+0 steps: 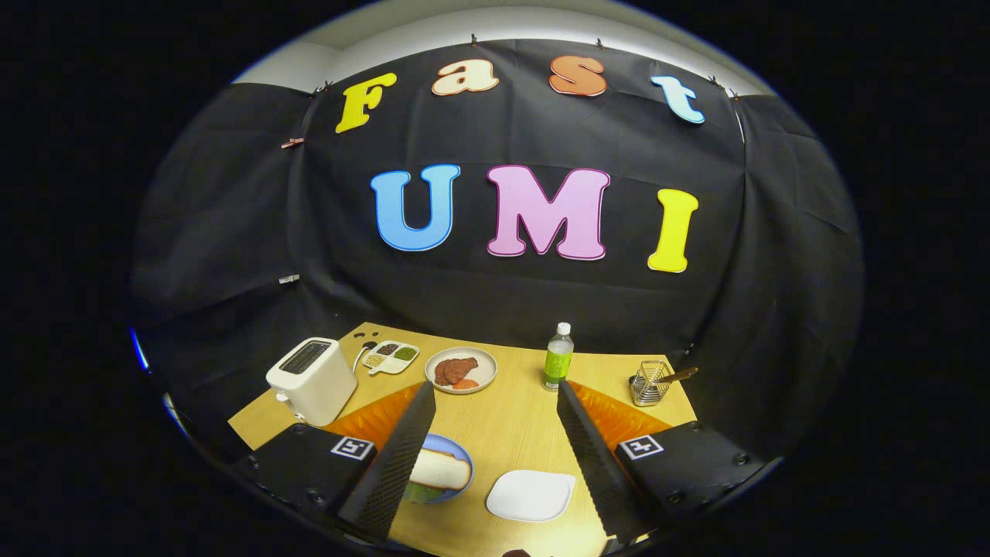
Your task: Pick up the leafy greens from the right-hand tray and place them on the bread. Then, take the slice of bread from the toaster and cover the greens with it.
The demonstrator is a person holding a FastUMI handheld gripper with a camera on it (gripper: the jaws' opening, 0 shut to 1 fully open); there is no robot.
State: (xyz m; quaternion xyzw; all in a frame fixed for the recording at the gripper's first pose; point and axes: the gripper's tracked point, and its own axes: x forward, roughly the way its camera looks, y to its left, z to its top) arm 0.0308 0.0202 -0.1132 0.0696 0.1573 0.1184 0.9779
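My gripper (495, 387) is open and held above the wooden table (510, 433), with nothing between its fingers. Low between the fingers, near the left one, a blue plate (456, 447) holds a pale slice of bread (441, 469). A bit of leafy green (421, 492) peeks out under the bread's near edge, and the left finger hides part of the plate. To its right lies a white tray (530, 495) whose surface shows plain white. The white toaster (312, 379) stands at the table's left, beyond the left finger. Its top slot looks dark, and I cannot tell what is inside.
A round plate with brown meat slices (461, 370) sits at the middle back. Left of it is a small compartment dish (390, 357). A green bottle (558, 356) stands just beyond the right fingertip. A wire holder with a utensil (650, 383) is at the back right.
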